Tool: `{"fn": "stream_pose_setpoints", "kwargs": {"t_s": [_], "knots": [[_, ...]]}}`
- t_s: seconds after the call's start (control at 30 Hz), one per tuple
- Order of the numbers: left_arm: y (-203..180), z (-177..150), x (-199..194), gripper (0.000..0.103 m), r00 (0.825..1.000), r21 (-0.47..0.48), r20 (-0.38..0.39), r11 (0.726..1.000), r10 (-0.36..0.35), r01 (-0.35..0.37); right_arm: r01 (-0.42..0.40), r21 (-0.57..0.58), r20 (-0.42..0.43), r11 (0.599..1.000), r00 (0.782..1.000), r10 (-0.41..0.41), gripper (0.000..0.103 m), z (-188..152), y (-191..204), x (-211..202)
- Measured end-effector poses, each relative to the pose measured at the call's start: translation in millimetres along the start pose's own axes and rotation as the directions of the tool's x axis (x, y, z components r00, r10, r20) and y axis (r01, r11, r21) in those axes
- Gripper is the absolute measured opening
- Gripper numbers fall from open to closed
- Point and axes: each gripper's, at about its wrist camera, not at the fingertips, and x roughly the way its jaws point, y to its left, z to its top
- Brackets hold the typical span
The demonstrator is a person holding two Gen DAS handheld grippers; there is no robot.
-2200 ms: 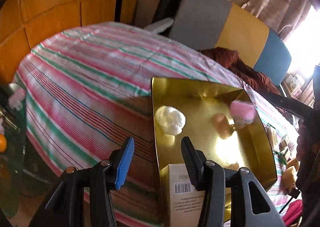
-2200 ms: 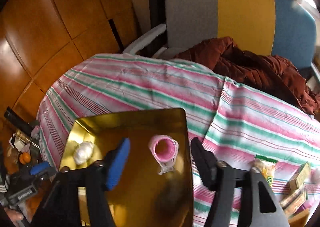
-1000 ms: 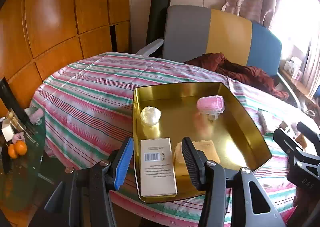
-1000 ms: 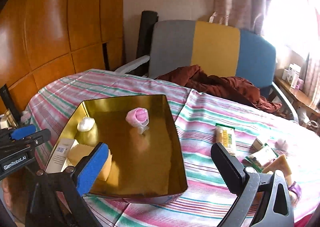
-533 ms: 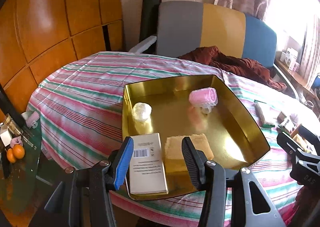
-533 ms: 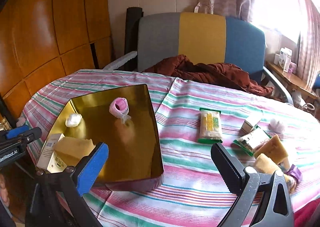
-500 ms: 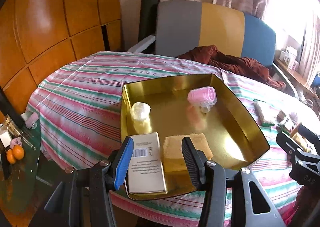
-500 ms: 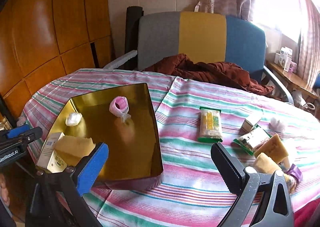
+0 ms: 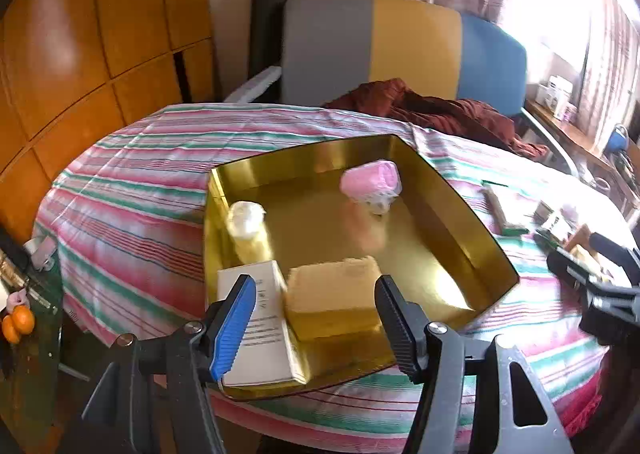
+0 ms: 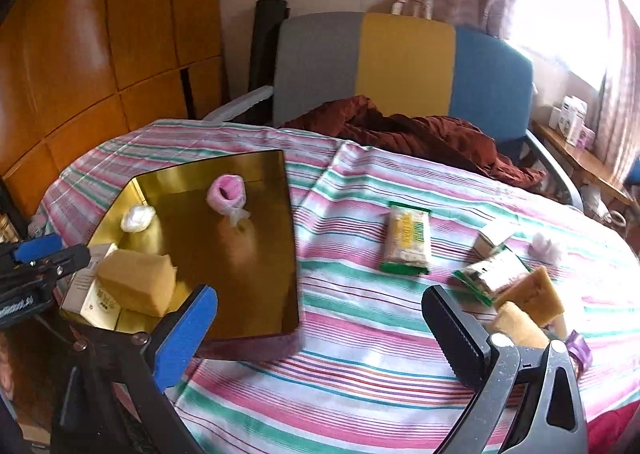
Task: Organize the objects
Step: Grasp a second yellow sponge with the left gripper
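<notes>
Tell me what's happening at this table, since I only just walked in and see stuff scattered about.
A person is sorting loose items into a gold tray on the striped tablecloth, holding a two-finger tool in each hand. The tray already holds a yellow sponge, a white box, a pink roll and a white ball. The left tool holds nothing, its jaws opening. The right tool is open and empty; a snack packet and more sponges lie outside the tray.
</notes>
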Motion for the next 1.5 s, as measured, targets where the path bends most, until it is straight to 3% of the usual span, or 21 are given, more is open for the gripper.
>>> {"fn": "stream_pose_setpoints", "kwargs": {"t_s": [0.2, 0.33, 0.47, 0.53, 0.67, 0.83, 0.93, 1.03, 1.2, 1.33, 1.4, 1.47, 1.5], "knots": [[-14.9, -1.4, 6.0, 0.068, 0.995, 0.036, -0.042, 0.995, -0.095, 0.096, 0.078, 0.083, -0.019, 0.993, 0.997, -0.077, 0.103, -0.1, -50.9, -7.2], [-30.2, 1.0, 9.6, 0.068, 0.985, 0.06, -0.066, 0.985, -0.161, 0.165, 0.184, 0.178, -0.012, 0.967, 0.983, -0.185, 0.103, 2.0, -107.0, -23.3], [-57.9, 7.2, 6.9, 0.068, 0.973, 0.128, -0.068, 0.966, -0.219, 0.226, 0.296, 0.323, -0.019, 0.899, 0.952, -0.306, 0.103, -2.0, -173.9, -43.1], [-77.4, 9.2, 5.5, 0.068, 0.964, 0.18, -0.077, 0.947, -0.254, 0.264, 0.341, 0.416, -0.038, 0.843, 0.933, -0.359, 0.103, -10.2, -210.2, -50.9], [-122.4, 9.6, 11.7, 0.067, 0.928, 0.261, -0.153, 0.892, -0.34, 0.369, 0.392, 0.55, -0.097, 0.737, 0.907, -0.41, 0.103, -33.5, -261.9, -54.6], [-176.2, 6.2, 17.6, 0.067, 0.886, 0.33, -0.217, 0.823, -0.41, 0.462, 0.309, 0.688, -0.081, 0.657, 0.932, -0.353, 0.103, -52.7, -289.1, -57.7], [-210.7, 5.2, 23.3, 0.068, 0.868, 0.374, -0.251, 0.784, -0.429, 0.496, 0.275, 0.716, -0.067, 0.641, 0.942, -0.33, 0.103, -56.2, -294.1, -59.9], [-242.4, 7.2, 31.3, 0.07, 0.836, 0.374, -0.3, 0.75, -0.459, 0.546, 0.251, 0.732, -0.054, 0.633, 0.948, -0.313, 0.103, -57.6, -296.6, -60.3], [-291.5, 8.9, 46.6, 0.079, 0.805, 0.397, -0.356, 0.703, -0.475, 0.59, 0.22, 0.729, -0.044, 0.648, 0.96, -0.276, 0.103, -56.0, -295.3, -55.8], [-320.6, 6.1, 58.0, 0.082, 0.802, 0.426, -0.382, 0.682, -0.459, 0.594, 0.199, 0.73, -0.039, 0.654, 0.967, -0.251, 0.103, -56.7, -296.3, -53.1], [-333.8, 5.1, 67.2, 0.083, 0.792, 0.426, -0.407, 0.673, -0.455, 0.605, 0.192, 0.735, -0.037, 0.65, 0.969, -0.244, 0.103, -57.7, -297.4, -53.1], [-341.7, 6.0, 77.7, 0.083, 0.793, 0.421, -0.419, 0.679, -0.443, 0.602, 0.186, 0.74, -0.037, 0.646, 0.971, -0.236, 0.103, -58.5, -298.2, -52.6], [-345.0, 6.2, 84.8, 0.082, 0.785, 0.408, -0.434, 0.68, -0.442, 0.609, 0.185, 0.742, -0.037, 0.645, 0.971, -0.235, 0.103, -58.8, -298.7, -53.1]]}}
